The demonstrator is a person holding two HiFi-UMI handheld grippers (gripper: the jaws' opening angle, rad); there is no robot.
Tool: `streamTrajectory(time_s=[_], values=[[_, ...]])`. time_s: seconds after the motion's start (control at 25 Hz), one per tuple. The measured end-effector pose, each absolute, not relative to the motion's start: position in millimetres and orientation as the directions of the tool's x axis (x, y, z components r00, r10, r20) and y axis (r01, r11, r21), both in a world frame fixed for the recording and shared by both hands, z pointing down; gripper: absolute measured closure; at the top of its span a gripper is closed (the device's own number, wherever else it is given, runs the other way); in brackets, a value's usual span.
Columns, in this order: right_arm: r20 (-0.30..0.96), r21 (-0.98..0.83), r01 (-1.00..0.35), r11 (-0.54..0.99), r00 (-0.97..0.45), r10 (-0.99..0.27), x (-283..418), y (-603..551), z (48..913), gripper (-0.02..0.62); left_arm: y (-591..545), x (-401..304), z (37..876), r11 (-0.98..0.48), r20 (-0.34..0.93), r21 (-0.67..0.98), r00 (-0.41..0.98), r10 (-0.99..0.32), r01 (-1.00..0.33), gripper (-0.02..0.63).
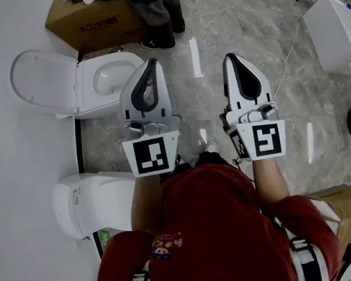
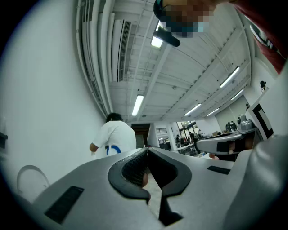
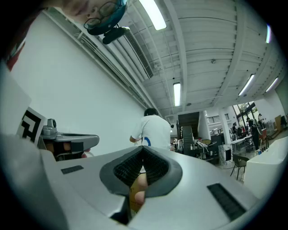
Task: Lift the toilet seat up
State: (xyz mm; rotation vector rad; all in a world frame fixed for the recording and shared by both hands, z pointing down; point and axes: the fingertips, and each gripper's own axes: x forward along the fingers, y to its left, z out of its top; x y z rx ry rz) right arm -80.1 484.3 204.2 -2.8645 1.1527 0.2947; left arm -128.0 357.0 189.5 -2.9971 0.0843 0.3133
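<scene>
Head view, so here's the layout: the toilet (image 1: 91, 94) sits at the left edge of the floor, backed against the white wall. Its lid (image 1: 42, 79) is tipped up toward that wall. The toilet seat (image 1: 124, 62) looks to be lying flat on the bowl, though it's small in frame, so I'm not 100% on that. A second toilet (image 1: 96, 203) stands nearer along the same wall. A cardboard box (image 1: 92, 20) sits at the far edge of the floor with another person (image 1: 156, 3) standing right beside it.

Both grippers are held out side by side over the middle of the floor. The left gripper (image 1: 151, 62) has its tip lined up with the front end of the bowl, and the right gripper (image 1: 230, 58) is well apart from the toilet. In the left gripper view the fingers are closed tip to tip with nothing in them. Same deal in the right gripper view: fully closed, holding nothing.
</scene>
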Motion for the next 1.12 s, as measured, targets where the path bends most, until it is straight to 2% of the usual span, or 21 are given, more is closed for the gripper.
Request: streamTrajectory(time_s=[0.28, 1.12], values=[[-0.239, 0.046, -0.658, -0.752, 0.723, -0.648, -67, 503, 200, 0.581, 372, -119, 190, -0.986, -0.205, -0.142, 0.977, -0.054, -0.084, 0.591], [-0.253, 0.067, -0.569, -0.819, 0.785, -0.566, -1, 605, 214, 0.581, 478, -51, 197, -0.981, -0.211, -0.196, 0.977, 0.024, -0.018, 0.594]])
